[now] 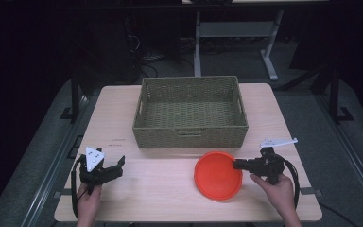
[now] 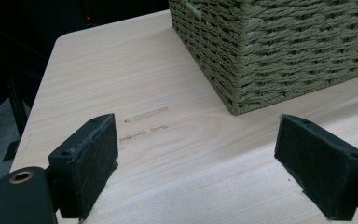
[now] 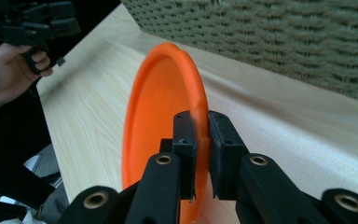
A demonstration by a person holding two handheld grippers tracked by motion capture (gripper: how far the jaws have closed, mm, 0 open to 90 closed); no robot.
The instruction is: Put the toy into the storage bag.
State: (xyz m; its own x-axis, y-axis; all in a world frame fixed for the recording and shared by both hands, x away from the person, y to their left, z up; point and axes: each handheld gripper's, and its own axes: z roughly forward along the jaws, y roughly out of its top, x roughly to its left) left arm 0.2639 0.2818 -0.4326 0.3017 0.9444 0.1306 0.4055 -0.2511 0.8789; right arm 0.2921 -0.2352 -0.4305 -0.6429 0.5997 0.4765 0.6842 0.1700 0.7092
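Observation:
An orange plate (image 1: pixel 217 175) lies on the wooden table (image 1: pixel 160 179) in front of a woven basket (image 1: pixel 190 113). My right gripper (image 1: pixel 238 164) is shut on the plate's right rim, and in the right gripper view the plate (image 3: pixel 161 116) stands edge-on with its rim pinched between the two black pads (image 3: pixel 186 140). At the table's front left, my left gripper (image 1: pixel 116 165) is held open with nothing between its jaws. The left gripper view shows its wide-apart pads (image 2: pixel 86 161) over bare wood, with the basket's corner (image 2: pixel 242 60) ahead.
The basket (image 3: pixel 270 37) stands empty at the table's middle back. A small white piece (image 1: pixel 279 141) lies near the right edge. The other hand and its gripper (image 3: pixel 32 23) show far off in the right gripper view. Dark floor and table legs surround the table.

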